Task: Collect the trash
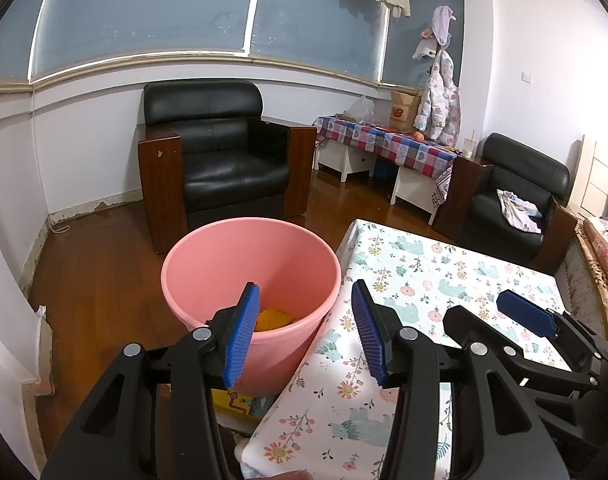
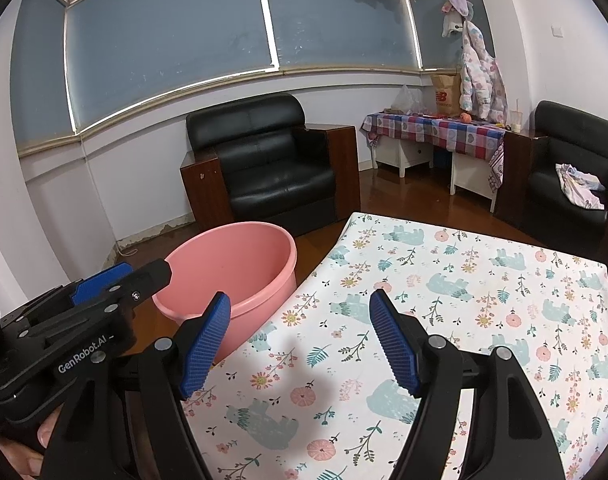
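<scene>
- My left hand-held gripper (image 1: 304, 334): jaws wide apart, nothing between them.
- My right hand-held gripper (image 2: 300, 344): jaws wide apart, nothing held, over the floral worktop (image 2: 464, 280).
- Pink bin (image 1: 224, 256) just ahead of my left hand-held gripper, beside the worktop; yellow trash (image 1: 274, 320) inside it.

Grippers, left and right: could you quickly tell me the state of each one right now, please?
Left gripper: open, holding nothing, poised by the pink bucket.
Right gripper: open, holding nothing, over the floral tablecloth.
</scene>
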